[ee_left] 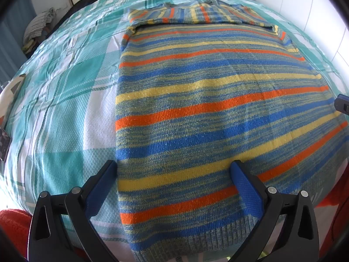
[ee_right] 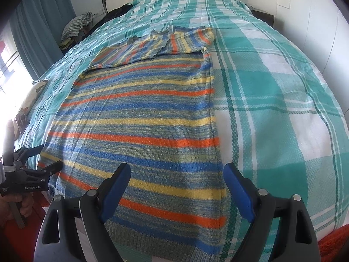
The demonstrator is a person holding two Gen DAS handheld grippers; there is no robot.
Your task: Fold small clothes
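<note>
Sweater (ee_left: pixel 207 109), striped, lies flat near the foot edge of the bed (ee_right: pixel 283 109) (sleeves already folded across its far end). Left claw (ee_left: pixel 174 187) and right claw (ee_right: pixel 176 187), both spread apart, hover over its hem corners. An uneven grab could skew the fold, judging by the loose knit.

Two wrist views, close, angled down from the bed's foot – shared ground the striped sweater (ee_left: pixel 207 109) on the bedspread (ee_right: pixel 272 109).

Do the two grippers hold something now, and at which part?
Nothing is held. Left gripper and right gripper are open over the hem corners of the striped knitted sweater.
</note>
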